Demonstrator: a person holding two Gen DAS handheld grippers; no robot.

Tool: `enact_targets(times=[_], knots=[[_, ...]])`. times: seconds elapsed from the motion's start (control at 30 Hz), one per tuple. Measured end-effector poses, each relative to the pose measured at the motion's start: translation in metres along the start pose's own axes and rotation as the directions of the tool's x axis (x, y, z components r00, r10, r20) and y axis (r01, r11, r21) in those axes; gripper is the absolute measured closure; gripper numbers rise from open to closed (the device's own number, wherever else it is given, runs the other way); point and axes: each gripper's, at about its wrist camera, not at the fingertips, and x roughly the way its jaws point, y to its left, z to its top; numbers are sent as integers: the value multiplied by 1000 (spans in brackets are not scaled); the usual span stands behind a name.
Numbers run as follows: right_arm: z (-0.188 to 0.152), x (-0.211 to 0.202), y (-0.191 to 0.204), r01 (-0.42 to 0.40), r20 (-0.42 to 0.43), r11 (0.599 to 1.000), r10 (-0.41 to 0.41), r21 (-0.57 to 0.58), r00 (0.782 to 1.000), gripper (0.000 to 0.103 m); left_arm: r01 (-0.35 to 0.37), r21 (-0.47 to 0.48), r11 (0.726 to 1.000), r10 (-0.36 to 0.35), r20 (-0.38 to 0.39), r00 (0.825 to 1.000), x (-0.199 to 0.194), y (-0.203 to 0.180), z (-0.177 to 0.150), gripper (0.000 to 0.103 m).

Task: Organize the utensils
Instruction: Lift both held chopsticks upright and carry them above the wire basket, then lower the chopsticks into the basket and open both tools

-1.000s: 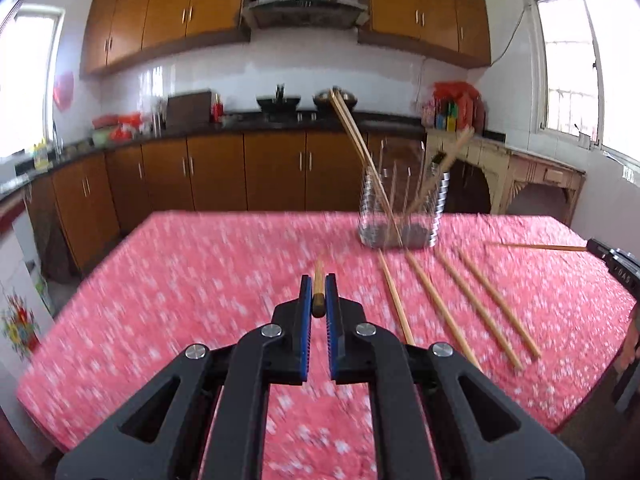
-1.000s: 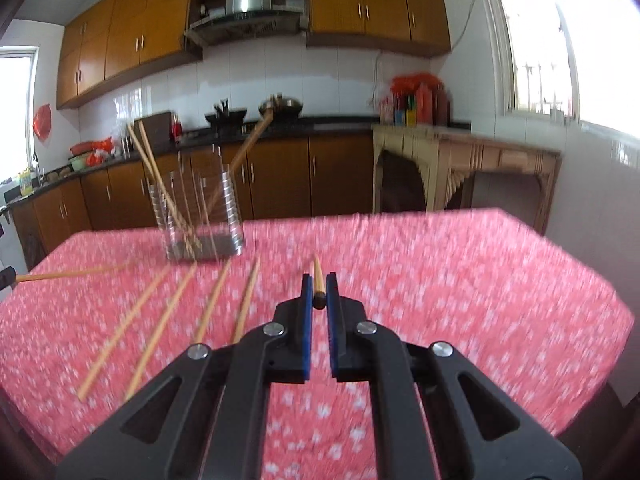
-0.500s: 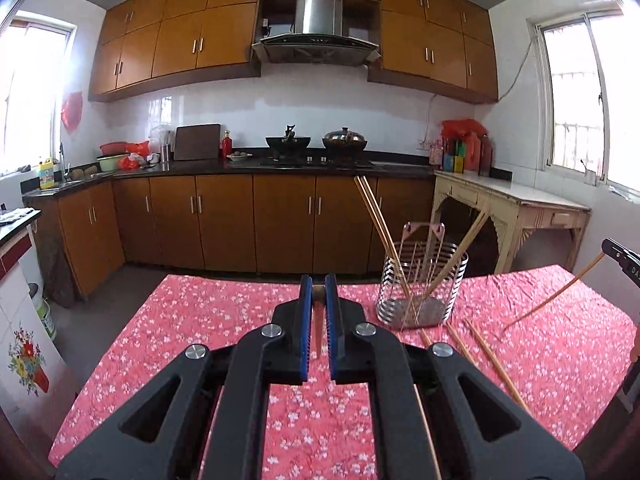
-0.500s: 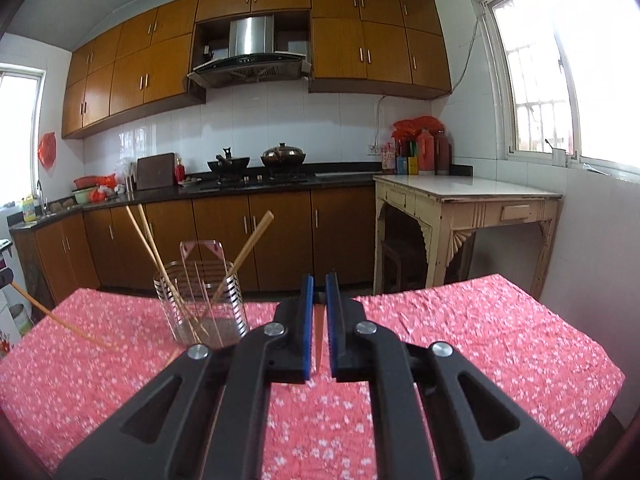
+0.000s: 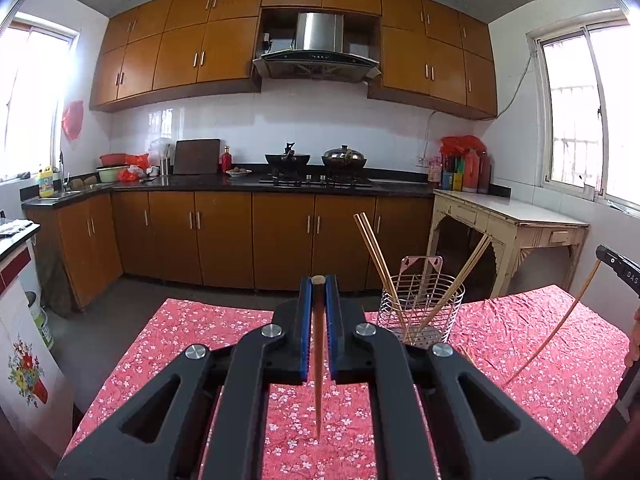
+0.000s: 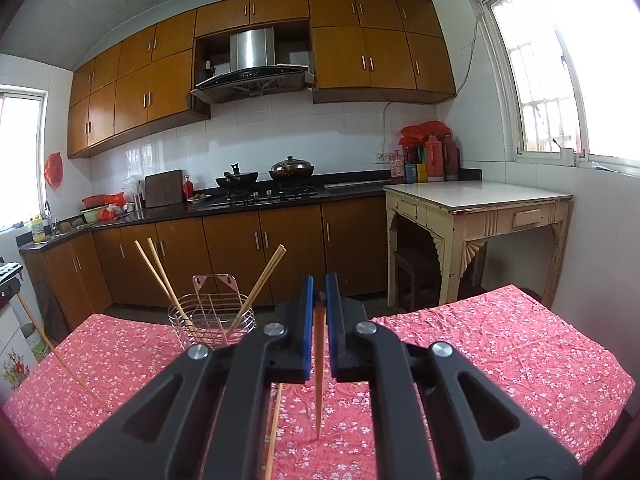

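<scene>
The wire utensil holder (image 5: 421,312) stands on the red floral tablecloth (image 5: 540,360) with several chopsticks (image 5: 378,256) leaning inside (tips splayed outward). The left gripper (image 5: 319,304) is clamped on one chopstick (image 5: 318,368), and the right gripper (image 6: 319,304) pinches another chopstick (image 6: 319,372), both hanging above the cloth.

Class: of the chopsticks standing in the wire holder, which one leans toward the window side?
The lone chopstick in the wire holder tilts toward the window; the other pair leans the opposite way.

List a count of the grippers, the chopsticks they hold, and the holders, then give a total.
Grippers: 2, left gripper and right gripper
Held chopsticks: 2, left chopstick and right chopstick
Holder: 1
Total: 5
</scene>
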Motion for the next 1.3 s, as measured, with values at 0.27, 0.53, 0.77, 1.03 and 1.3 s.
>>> enact_targets(times=[0.27, 0.53, 0.77, 1.03, 1.3], knots=[[3, 2, 3, -7, -5, 1000, 7, 4, 1000, 96, 10, -20, 1000, -10, -3, 1000, 4, 1, 3, 96], [36, 1, 14, -46, 55, 999, 45, 23, 998, 96, 52, -30, 998, -51, 29, 998, 10, -10, 31, 97], [89, -2, 29, -120, 171, 992, 111, 46, 979, 96, 112, -55, 992, -107, 99, 989, 18, -27, 78, 97], [136, 33, 66, -173, 232, 985, 163, 21, 959, 96, 122, -26, 992, -116, 161, 980, 51, -63, 130, 96], [153, 88, 89, -199, 234, 979, 185, 37, 954, 96, 127, -23, 992, -121, 178, 977, 94, -92, 157, 97]])
